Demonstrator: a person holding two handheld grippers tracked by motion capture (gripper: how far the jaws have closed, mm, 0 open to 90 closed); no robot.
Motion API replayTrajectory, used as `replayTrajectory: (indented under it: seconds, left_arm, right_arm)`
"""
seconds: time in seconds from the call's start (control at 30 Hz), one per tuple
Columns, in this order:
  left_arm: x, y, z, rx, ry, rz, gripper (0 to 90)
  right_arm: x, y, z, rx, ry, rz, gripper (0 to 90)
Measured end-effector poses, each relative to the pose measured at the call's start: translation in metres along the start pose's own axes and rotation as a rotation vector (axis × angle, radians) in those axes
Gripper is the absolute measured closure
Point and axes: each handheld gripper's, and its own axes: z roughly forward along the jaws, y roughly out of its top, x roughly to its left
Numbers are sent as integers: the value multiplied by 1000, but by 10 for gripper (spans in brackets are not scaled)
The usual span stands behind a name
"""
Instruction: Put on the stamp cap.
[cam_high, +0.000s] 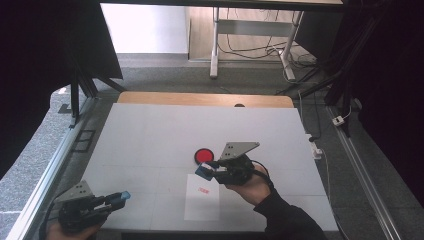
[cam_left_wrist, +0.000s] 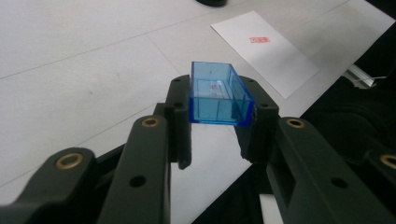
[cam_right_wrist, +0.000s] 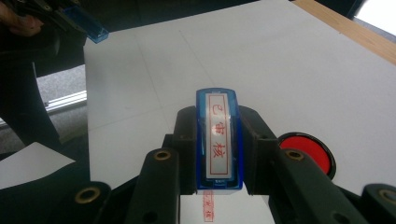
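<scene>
Blue clear plastic cap sits clamped in the left gripper's fingers at the high view's lower left. Mid-frame, the right gripper grasps a blue rectangular stamp above the white paper sheet; beyond, a round red ink pad rests on the desk.

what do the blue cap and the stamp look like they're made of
Blue cap in the left gripper: probably clear, glossy moulded plastic; the table shows through its walls. Stamp in the right gripper: likely glossy blue plastic too, with a white, seemingly paper label.
</scene>
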Motion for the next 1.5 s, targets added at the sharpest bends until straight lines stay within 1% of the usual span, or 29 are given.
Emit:
replayTrajectory:
  seconds: [0.1,0.2,0.33,0.47,0.6,0.7,0.83,0.93,1.0,1.13,1.3,1.43,1.5]
  left_arm:
    - [0,2,0,4,-14,-2,684]
    - [-1,7,3,13,-22,16,684]
    - [-1,13,7,11,-47,33,683]
    - [-1,17,12,12,-76,35,683]
    - [-3,21,19,22,-89,60,683]
    - [-5,26,25,24,-108,87,683]
    - [-6,32,35,34,-129,124,683]
    - [-8,36,41,42,-137,158,683]
    - [-9,40,45,43,-151,179,683]
    - [-9,48,55,51,-194,204,683]
    - [-12,59,67,61,-247,246,683]
    - [-15,68,75,77,-274,280,683]
    - [-17,72,78,77,-290,294,683]
  right_arm:
    - [1,1,-1,-5,1,0,715]
    - [1,2,-2,-9,4,-3,715]
    - [2,3,-3,-14,11,-5,715]
    - [2,4,-5,-18,15,-6,715]
    - [2,5,-6,-26,23,-6,715]
    - [3,6,-6,-30,33,-7,715]
    - [4,7,-7,-33,42,-20,715]
    - [3,8,-8,-39,49,-16,715]
    - [2,8,-10,-40,56,-14,714]
    - [4,9,-11,-48,65,-13,714]
    - [7,11,-11,-47,72,-31,715]
    - [6,10,-11,-50,87,-29,714]
    - [7,10,-11,-55,91,-26,715]
